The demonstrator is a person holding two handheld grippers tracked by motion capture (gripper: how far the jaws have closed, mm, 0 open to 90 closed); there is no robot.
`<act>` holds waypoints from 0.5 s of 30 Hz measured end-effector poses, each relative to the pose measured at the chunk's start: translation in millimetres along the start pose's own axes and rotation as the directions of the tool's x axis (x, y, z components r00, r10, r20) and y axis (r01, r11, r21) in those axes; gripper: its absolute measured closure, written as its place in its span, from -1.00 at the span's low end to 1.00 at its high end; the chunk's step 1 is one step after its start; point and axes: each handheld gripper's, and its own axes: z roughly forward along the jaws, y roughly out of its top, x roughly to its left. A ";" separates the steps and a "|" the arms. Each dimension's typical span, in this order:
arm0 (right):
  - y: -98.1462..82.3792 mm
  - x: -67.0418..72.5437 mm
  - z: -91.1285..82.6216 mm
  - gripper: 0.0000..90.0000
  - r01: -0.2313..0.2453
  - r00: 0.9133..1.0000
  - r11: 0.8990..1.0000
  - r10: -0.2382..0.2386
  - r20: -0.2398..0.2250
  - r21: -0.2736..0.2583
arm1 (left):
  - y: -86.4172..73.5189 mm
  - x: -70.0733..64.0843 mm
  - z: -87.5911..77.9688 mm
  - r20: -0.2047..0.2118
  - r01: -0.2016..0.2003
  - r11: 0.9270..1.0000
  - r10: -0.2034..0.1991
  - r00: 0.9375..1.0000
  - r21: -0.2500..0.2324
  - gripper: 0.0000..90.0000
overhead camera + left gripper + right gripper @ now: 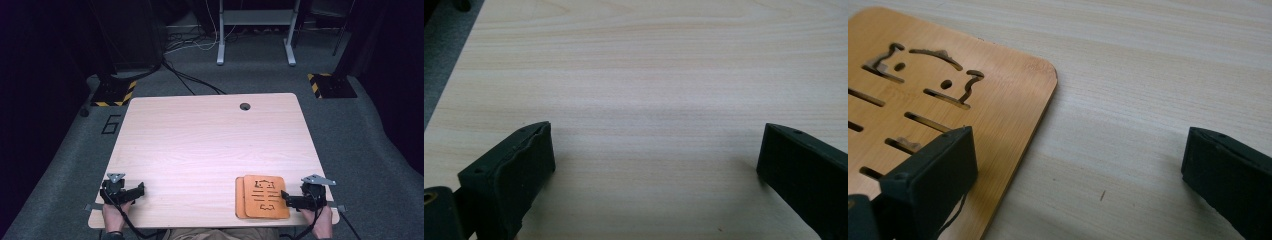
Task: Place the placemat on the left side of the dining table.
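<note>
Two orange-brown wooden boards with cut-out slots and shapes lie stacked, slightly offset, near the table's front right edge. The top board has rounded corners. My right gripper rests at the stack's right side, open, one jaw above the board and the other over bare wood. My left gripper lies at the front left corner of the table, open, with only bare tabletop between its jaws. A hand holds each gripper from below.
The light wooden table has a round cable hole near its far edge. Beyond it on the grey carpet stand a white desk frame, cables and two black bases with yellow-black stripes.
</note>
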 end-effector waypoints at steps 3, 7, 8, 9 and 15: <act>-0.1 0.8 0.6 -0.98 0.013 1.000 1.000 -0.013 0.025 0.004 | 1.9 -5.1 -2.6 0.020 -0.008 1.000 0.008 1.000 0.009 -0.95; -0.3 0.5 0.9 -0.98 0.012 0.999 1.000 -0.012 0.032 0.001 | 6.0 -14.5 -8.3 0.040 -0.031 1.000 0.030 0.999 0.003 -0.94; -0.4 0.5 0.8 -0.98 0.012 0.999 1.000 -0.012 0.033 0.001 | 7.2 -17.5 -9.7 0.045 -0.036 0.999 0.036 0.998 -0.003 -0.94; -0.4 0.5 0.8 -0.98 0.012 0.999 1.000 -0.012 0.033 0.001 | 8.9 -20.2 -11.6 0.057 -0.045 0.999 0.045 0.997 0.000 -0.94; -0.4 0.3 1.0 -0.98 0.007 0.999 1.000 -0.007 0.039 0.000 | 18.2 -39.4 -21.6 0.116 -0.078 0.997 0.078 0.990 -0.012 -0.94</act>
